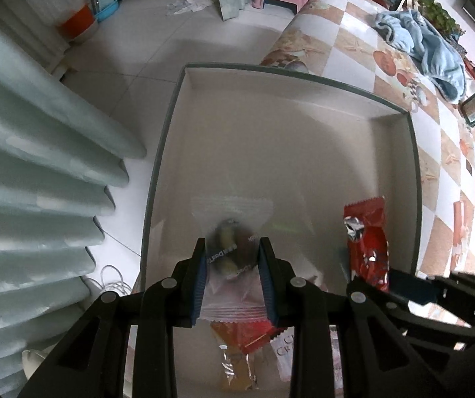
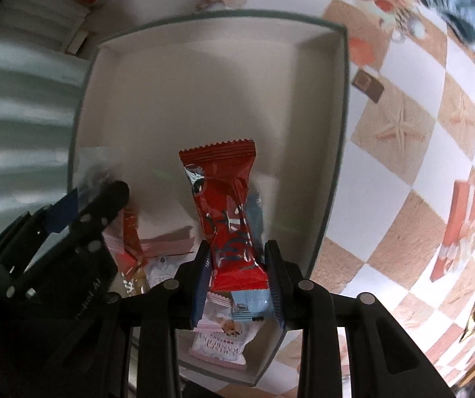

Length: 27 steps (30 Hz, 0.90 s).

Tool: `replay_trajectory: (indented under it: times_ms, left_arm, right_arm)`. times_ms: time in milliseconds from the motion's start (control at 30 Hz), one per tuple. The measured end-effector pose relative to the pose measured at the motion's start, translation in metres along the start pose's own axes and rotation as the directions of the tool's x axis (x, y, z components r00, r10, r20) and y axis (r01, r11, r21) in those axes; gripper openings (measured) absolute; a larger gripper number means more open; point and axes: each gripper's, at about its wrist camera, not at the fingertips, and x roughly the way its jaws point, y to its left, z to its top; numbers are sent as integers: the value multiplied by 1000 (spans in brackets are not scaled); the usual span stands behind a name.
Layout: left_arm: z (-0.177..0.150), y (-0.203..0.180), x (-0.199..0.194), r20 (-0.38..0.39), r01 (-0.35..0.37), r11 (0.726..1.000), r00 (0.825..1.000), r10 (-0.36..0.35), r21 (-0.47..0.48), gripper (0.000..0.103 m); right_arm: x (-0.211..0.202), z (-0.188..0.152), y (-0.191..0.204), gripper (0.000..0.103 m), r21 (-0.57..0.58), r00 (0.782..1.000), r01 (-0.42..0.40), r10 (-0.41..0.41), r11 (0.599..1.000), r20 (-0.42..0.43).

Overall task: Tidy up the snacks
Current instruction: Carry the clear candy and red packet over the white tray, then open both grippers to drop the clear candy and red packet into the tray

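Both grippers are hanging over the box (image 1: 400,112), left gripper (image 1: 232,265) jaws clenching a clear packet (image 1: 232,229), right gripper (image 2: 239,265) jaws clenching a red packet (image 2: 224,199); several snacks are already lying inside, more are waiting on the surface (image 1: 449,165) at right.

I see a clear packet (image 1: 232,252) with dark and yellowish pieces inside, pinched upright between my left tool's pads above the box (image 1: 303,139). A red packet (image 2: 227,212) with crimped ends and a torn silvery patch hangs the same way between my right tool's pads, also over the box. The box is shallow, off-white inside with a grey-green rim, its far half bare. At its near end lie loose snacks: a pale blue packet (image 2: 250,301), a pink-and-white printed packet (image 2: 220,341), an orange-yellow packet (image 1: 237,364) and another red one (image 2: 131,235).
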Motion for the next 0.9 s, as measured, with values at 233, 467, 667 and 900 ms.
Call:
replay_trajectory:
  times_ms: [233, 467, 667, 900]
  left_arm:
    - [-17, -18, 3, -22, 13, 998, 1000, -12, 68, 32]
    - [-39, -31, 5, -41, 19, 993, 999, -14, 118, 33]
    - [-46, -29, 0, -40, 18, 992, 999, -14, 124, 33]
    - [-60, -37, -14, -15, 28, 987, 1000, -26, 156, 45]
  right_arm:
    - [9, -17, -24, 33, 45, 999, -3, 5, 999, -52]
    - [11, -47, -47, 33, 81, 996, -7, 14, 997, -91]
    - [-1, -46, -38, 33, 52, 999, 9, -7, 999, -39]
    - [-24, -46, -34, 43, 28, 1000, 22, -22, 999, 2]
